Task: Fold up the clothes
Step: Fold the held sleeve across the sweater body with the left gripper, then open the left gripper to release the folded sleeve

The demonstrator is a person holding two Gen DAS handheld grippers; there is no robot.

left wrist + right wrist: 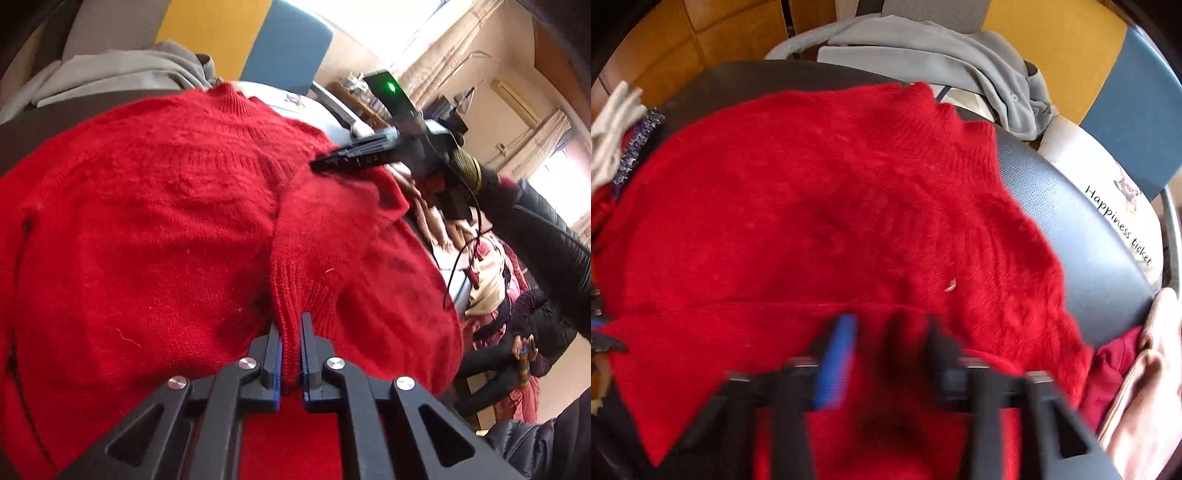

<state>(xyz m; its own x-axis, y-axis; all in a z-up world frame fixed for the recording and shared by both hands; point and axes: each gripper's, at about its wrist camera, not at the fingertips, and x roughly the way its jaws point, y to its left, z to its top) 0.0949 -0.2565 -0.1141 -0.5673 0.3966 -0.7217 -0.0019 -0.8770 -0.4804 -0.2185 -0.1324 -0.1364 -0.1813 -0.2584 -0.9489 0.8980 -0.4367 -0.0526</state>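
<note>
A red knit sweater point(166, 221) lies spread over a dark padded surface point(1071, 221). My left gripper point(290, 332) is shut on the ribbed cuff of a sleeve folded across the body. In the left wrist view my right gripper point(317, 164) reaches in from the right, fingers together, with its tip on the sweater's far edge. The right wrist view is blurred. There the right gripper point(886, 339) points steeply down onto the red sweater point(812, 203) near its hem, with red knit bunched between its fingers.
A grey garment point(923, 48) lies behind the sweater, over a chair back. A white printed sheet point(1108, 192) sits at the surface's right edge. Pink cloth point(1145, 369) and more clothes point(487, 280) are heaped to the right. A black padded sleeve point(546, 236) holds the right gripper.
</note>
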